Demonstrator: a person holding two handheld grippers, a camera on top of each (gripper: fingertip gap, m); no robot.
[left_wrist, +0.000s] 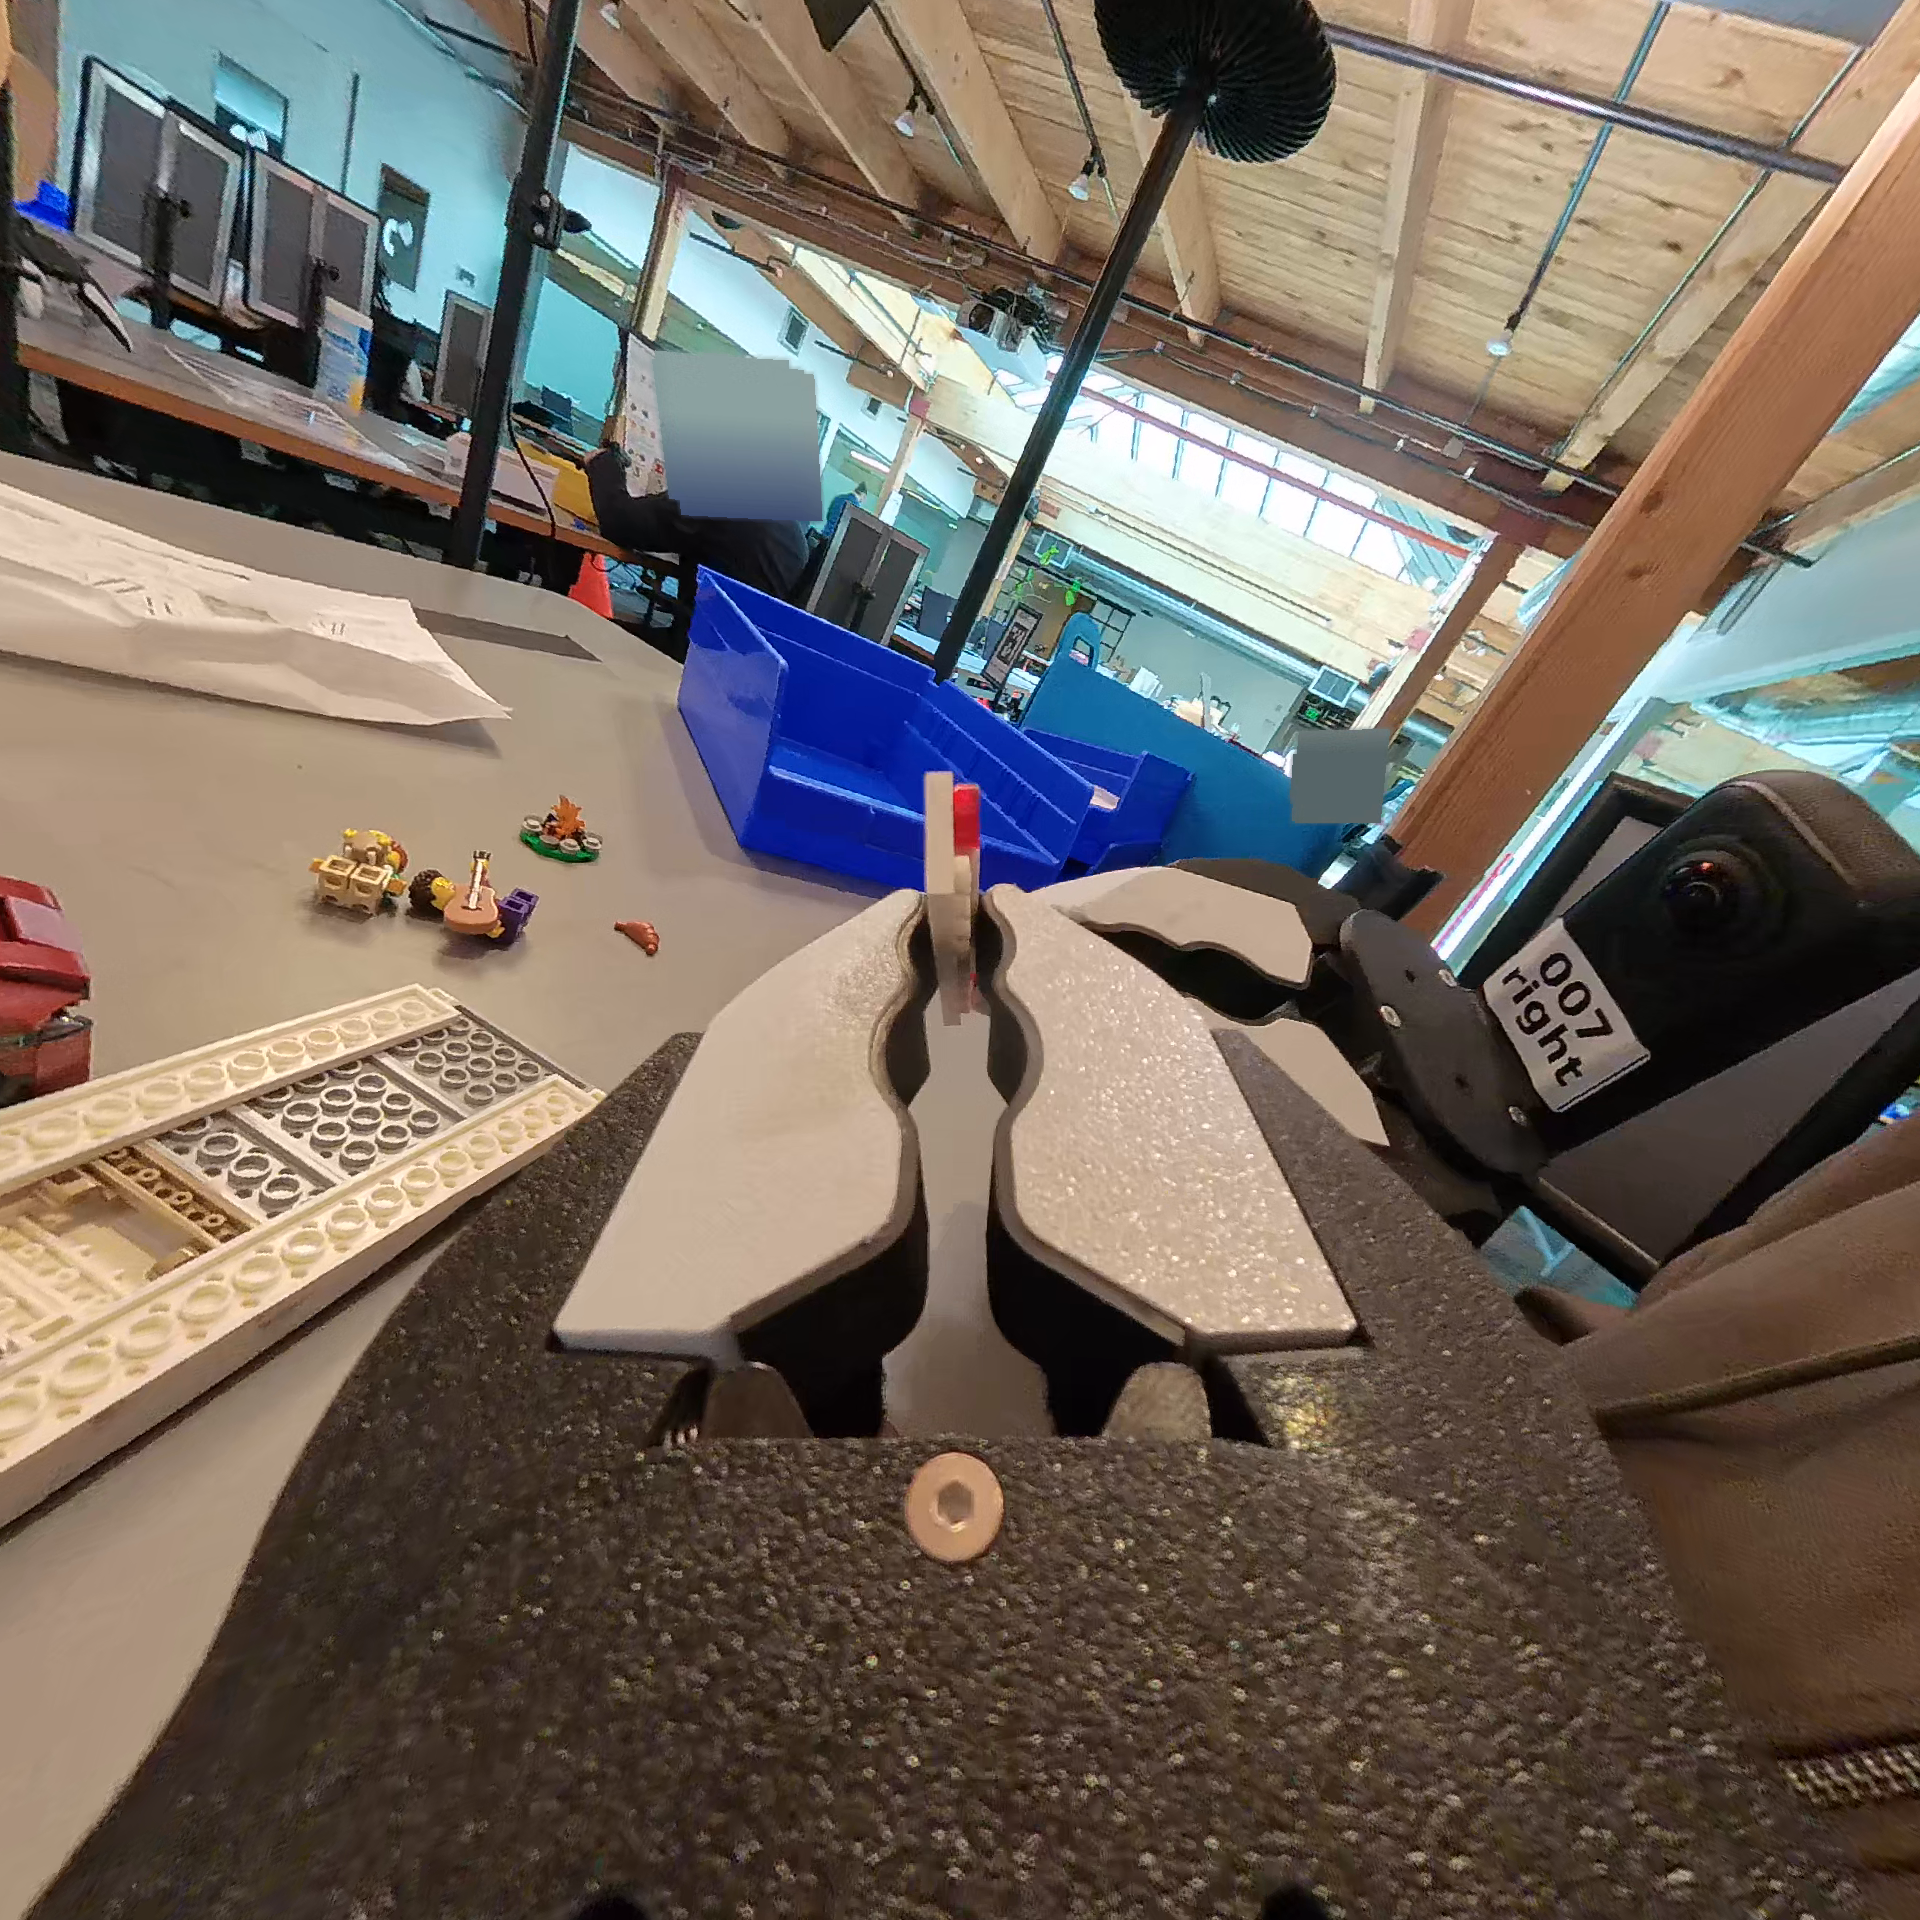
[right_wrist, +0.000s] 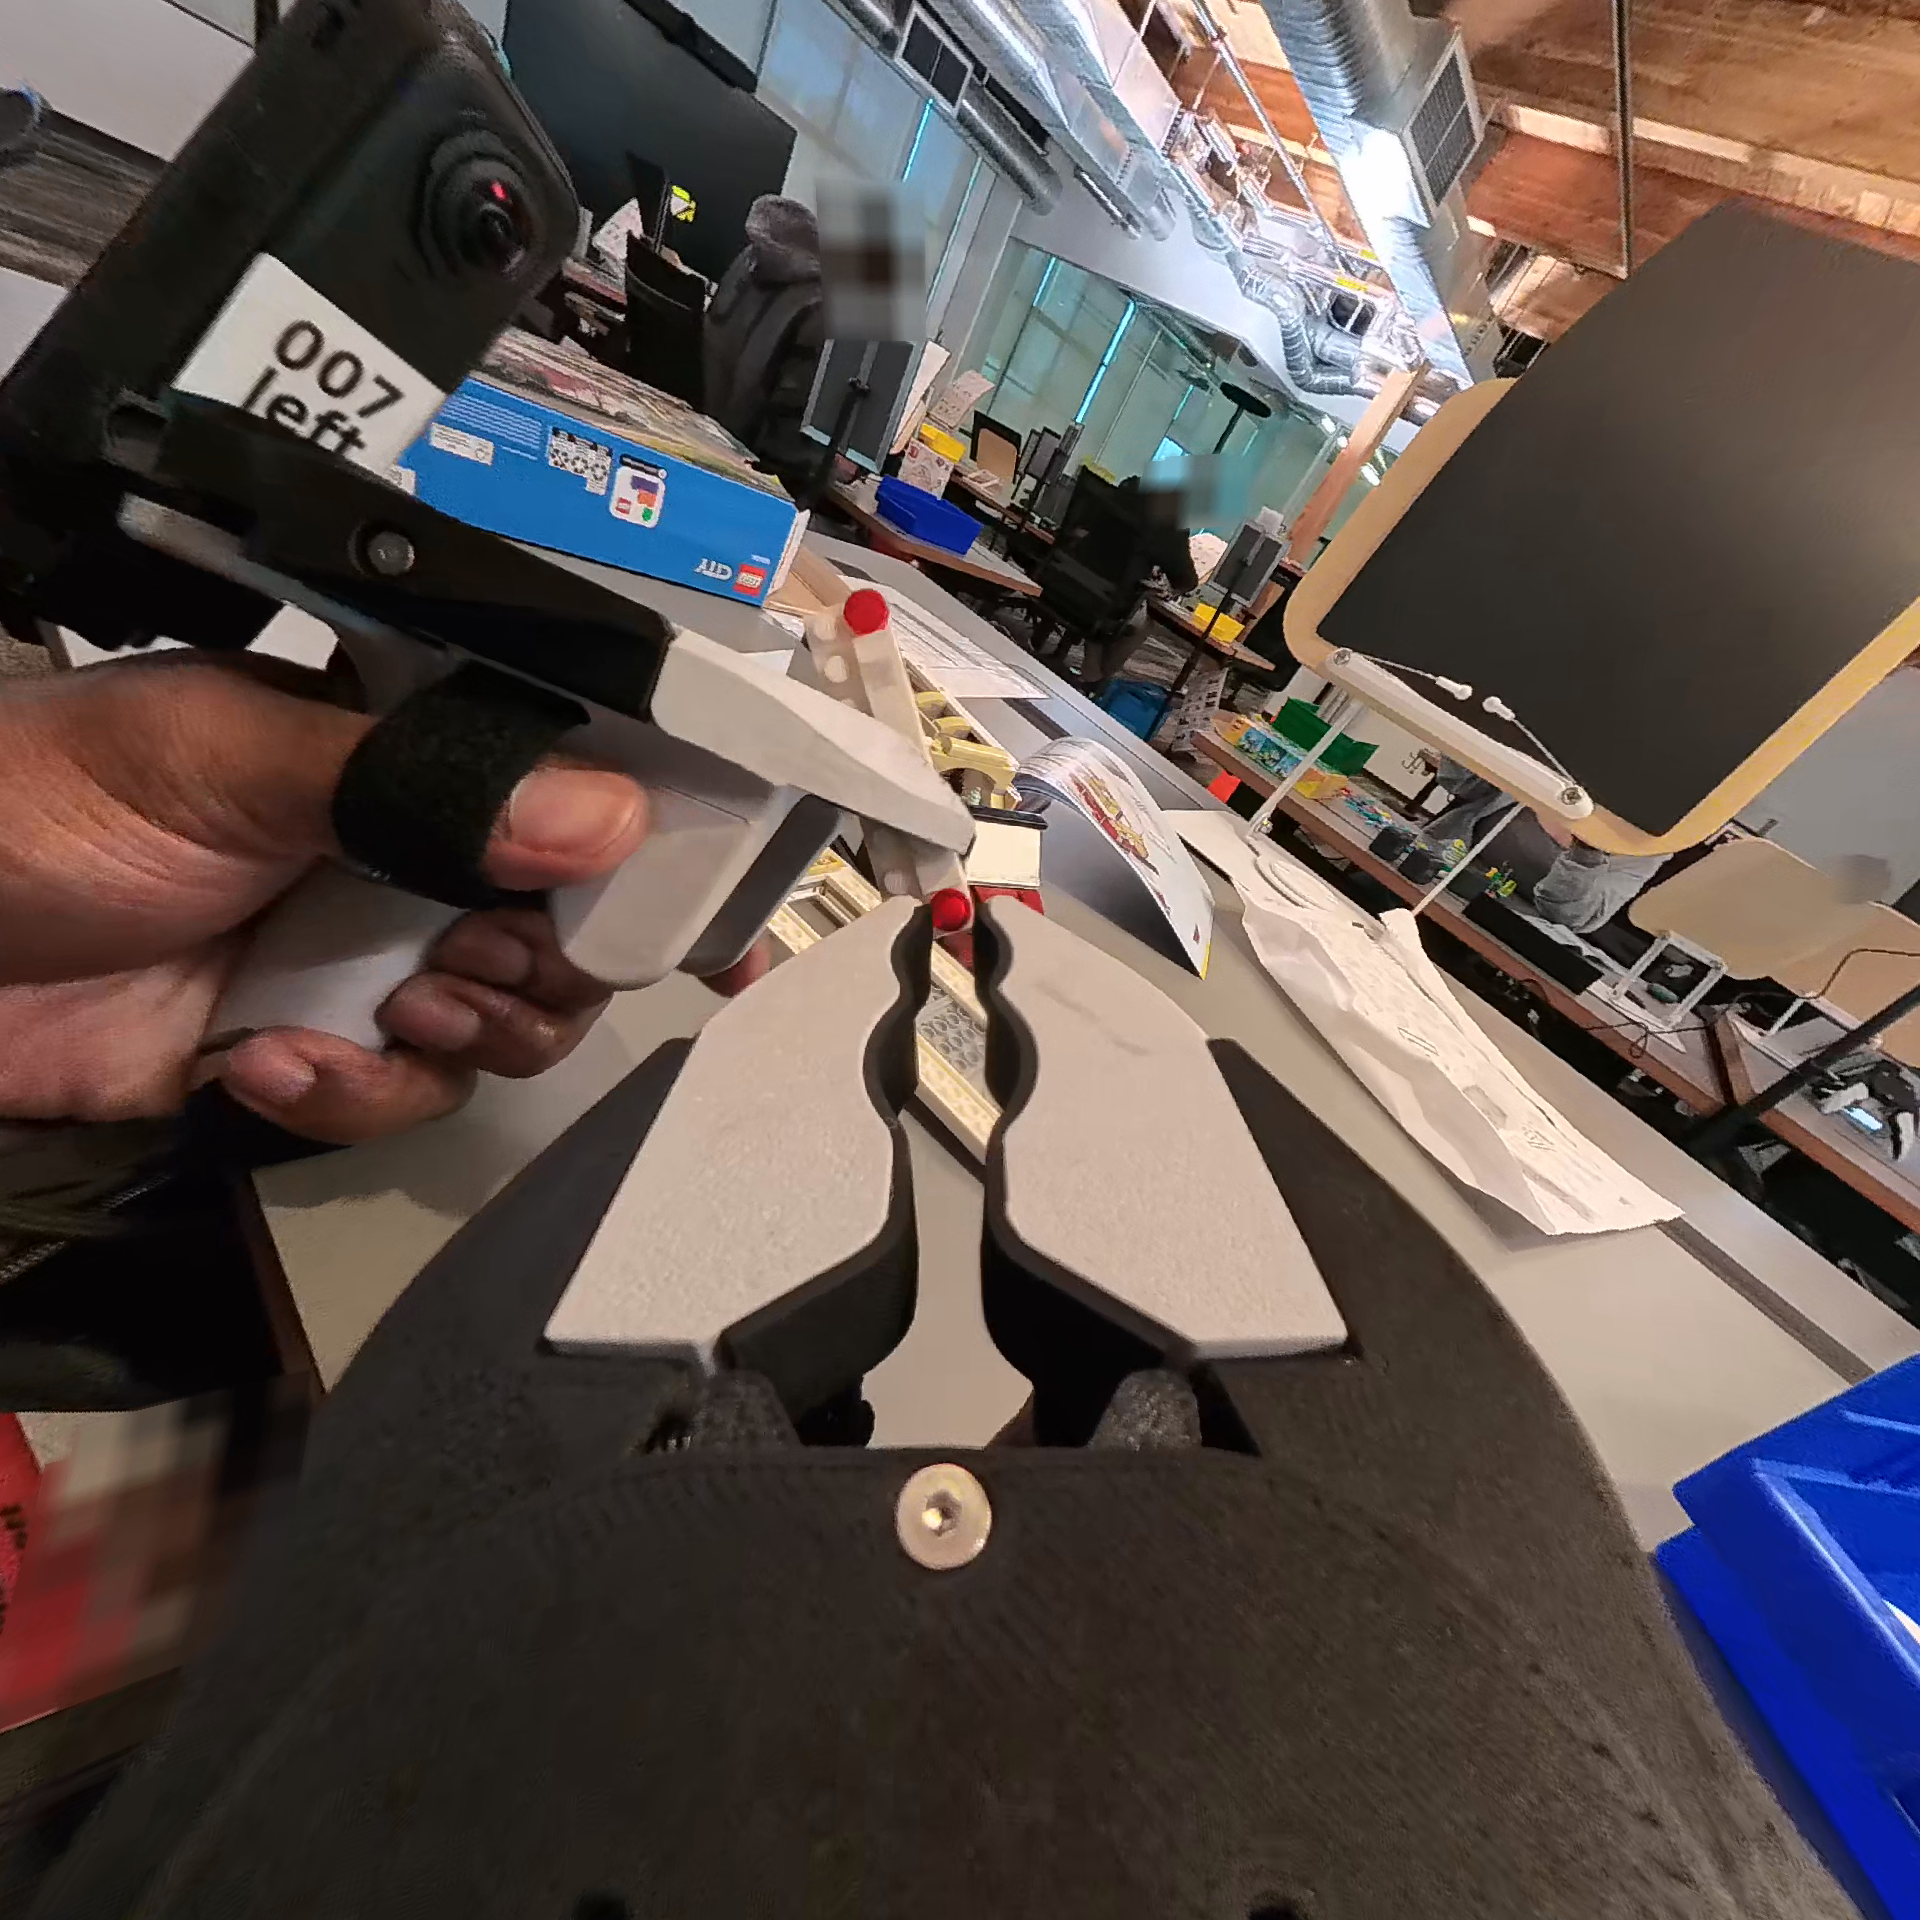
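My left gripper (left_wrist: 951, 914) is shut on a thin white plate (left_wrist: 940, 842) that stands on edge between its fingertips, with a red stud (left_wrist: 966, 816) at its far end. In the right wrist view a hand (right_wrist: 208, 883) holds that left gripper (right_wrist: 914, 821), and the white plate (right_wrist: 883, 675) sticks out above and below its fingers. My right gripper (right_wrist: 951, 920) is closed at its very tips on the red round stud (right_wrist: 951, 909) at the plate's near end. The right gripper's fingers (left_wrist: 1195, 925) lie just right of the left fingertips.
On the grey table (left_wrist: 260, 790) lie a long white and grey studded plate (left_wrist: 260, 1143), small figures (left_wrist: 457, 894), a campfire piece (left_wrist: 561, 831), a dark red build (left_wrist: 36, 966), paper (left_wrist: 208, 623) and a blue bin (left_wrist: 831, 748). A blue box (right_wrist: 603, 488) and a booklet (right_wrist: 1132, 831) lie beyond. Left and right tips are no more than a few centimetres apart.
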